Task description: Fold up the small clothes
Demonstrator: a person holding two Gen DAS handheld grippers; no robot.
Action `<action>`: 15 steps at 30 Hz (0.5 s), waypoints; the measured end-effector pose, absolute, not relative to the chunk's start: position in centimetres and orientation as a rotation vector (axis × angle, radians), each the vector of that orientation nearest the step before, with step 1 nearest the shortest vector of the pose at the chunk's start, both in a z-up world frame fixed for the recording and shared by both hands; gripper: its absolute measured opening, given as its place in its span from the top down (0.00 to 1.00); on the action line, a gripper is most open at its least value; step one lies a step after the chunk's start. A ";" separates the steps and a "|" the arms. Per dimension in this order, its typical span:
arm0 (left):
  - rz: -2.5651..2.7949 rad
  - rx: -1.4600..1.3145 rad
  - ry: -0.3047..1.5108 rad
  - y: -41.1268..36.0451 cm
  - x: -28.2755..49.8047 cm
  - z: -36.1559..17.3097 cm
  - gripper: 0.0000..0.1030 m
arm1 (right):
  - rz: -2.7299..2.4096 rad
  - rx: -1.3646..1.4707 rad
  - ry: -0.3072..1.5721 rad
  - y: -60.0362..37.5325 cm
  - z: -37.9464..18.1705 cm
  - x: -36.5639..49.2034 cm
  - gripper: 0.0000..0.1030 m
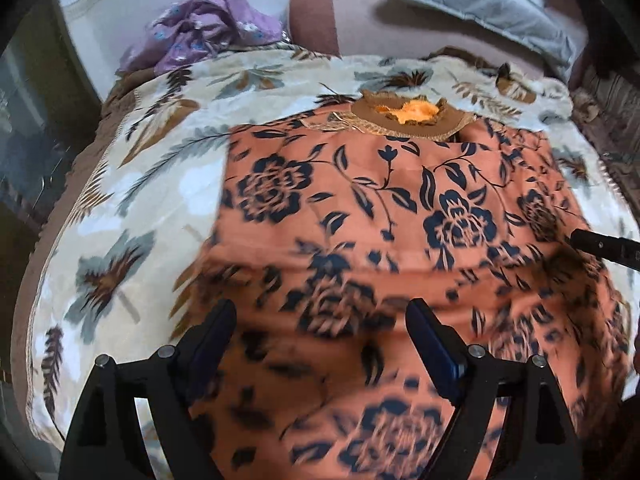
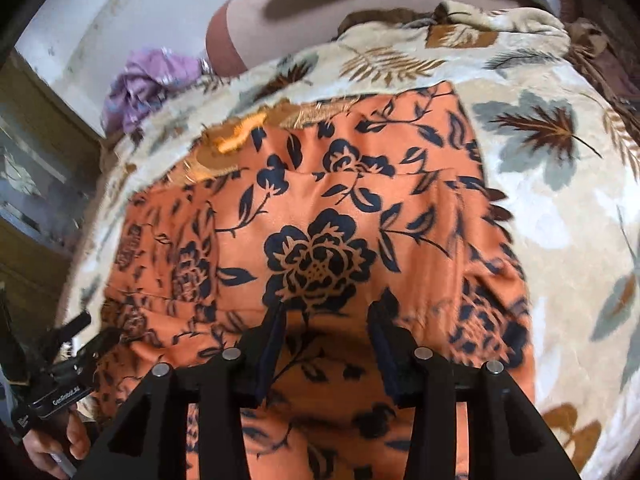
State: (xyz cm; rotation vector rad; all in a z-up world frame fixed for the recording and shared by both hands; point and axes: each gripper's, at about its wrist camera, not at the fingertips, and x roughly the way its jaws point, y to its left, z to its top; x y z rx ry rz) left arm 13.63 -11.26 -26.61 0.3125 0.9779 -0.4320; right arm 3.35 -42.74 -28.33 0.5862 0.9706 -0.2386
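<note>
An orange garment point(image 1: 392, 216) with a dark blue flower print lies spread on the bed, its brown embroidered neckline point(image 1: 408, 118) at the far end. It also shows in the right wrist view point(image 2: 320, 240). My left gripper point(image 1: 320, 320) is open and empty, just above the near part of the garment. My right gripper point(image 2: 326, 316) is open and empty, above the garment's near middle. One finger of the right gripper point(image 1: 600, 246) shows at the right edge of the left wrist view. The left gripper and the hand holding it point(image 2: 60, 392) show at lower left in the right wrist view.
The bed is covered by a cream blanket with leaf print point(image 1: 152, 184). A crumpled purple cloth point(image 1: 208, 28) lies at the far left. A brown bolster point(image 1: 316, 16) and a grey pillow point(image 1: 480, 4) lie at the head. A dark cabinet point(image 2: 36, 184) stands left of the bed.
</note>
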 end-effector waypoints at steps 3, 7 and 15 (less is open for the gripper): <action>-0.419 0.282 0.966 -8.6 12.7 -26.0 0.16 | -0.240 0.621 0.939 -43.1 -27.9 0.7 0.54; -0.397 0.253 0.951 -5.7 11.2 -26.0 0.16 | -0.234 0.668 0.921 -42.7 -28.5 -2.2 0.54; -0.418 0.228 1.015 -5.5 8.1 -30.0 0.16 | -0.210 0.603 0.986 -38.3 -30.7 -5.4 0.54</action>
